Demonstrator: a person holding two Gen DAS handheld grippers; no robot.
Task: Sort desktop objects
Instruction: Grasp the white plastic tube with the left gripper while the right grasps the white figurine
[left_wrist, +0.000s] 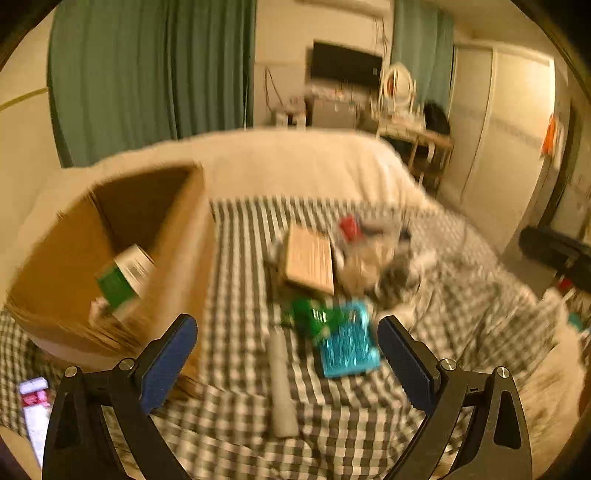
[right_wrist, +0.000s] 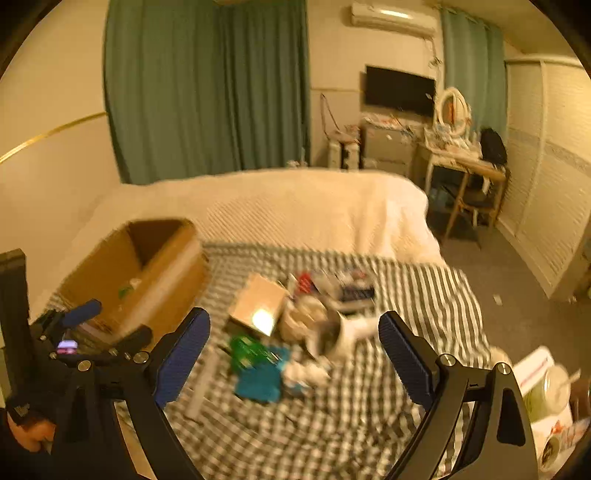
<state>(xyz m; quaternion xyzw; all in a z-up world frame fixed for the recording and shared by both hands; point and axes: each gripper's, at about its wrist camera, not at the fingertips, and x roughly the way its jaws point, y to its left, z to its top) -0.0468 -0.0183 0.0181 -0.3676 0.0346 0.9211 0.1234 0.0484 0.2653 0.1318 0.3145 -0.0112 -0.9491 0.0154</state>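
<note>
Pile of small stuff sits on the checked cloth (left_wrist: 332, 417) over the bed: teal packet (left_wrist: 347, 347) & green packet (left_wrist: 308, 319) just ahead, between the left gripper (left_wrist: 287, 363) fingers, spread wide, nothing held. Cardboard box (left_wrist: 110, 236) is off to their left w/ a green-white carton (left_wrist: 123, 280) inside. Right gripper (right_wrist: 293, 360) also spread, empty, pile ahead. Best bet imo: slow down, pick one item, center it, then close.

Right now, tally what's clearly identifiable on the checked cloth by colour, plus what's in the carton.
Brown: 2, open cardboard carton, small flat cardboard box
Green: 2, green-and-white box in the carton, green packet
Blue: 1, teal packet
Red: 1, small red item
Grey: 1, pale tube
Total: 7; the blurred pile behind is uncounted.
</note>
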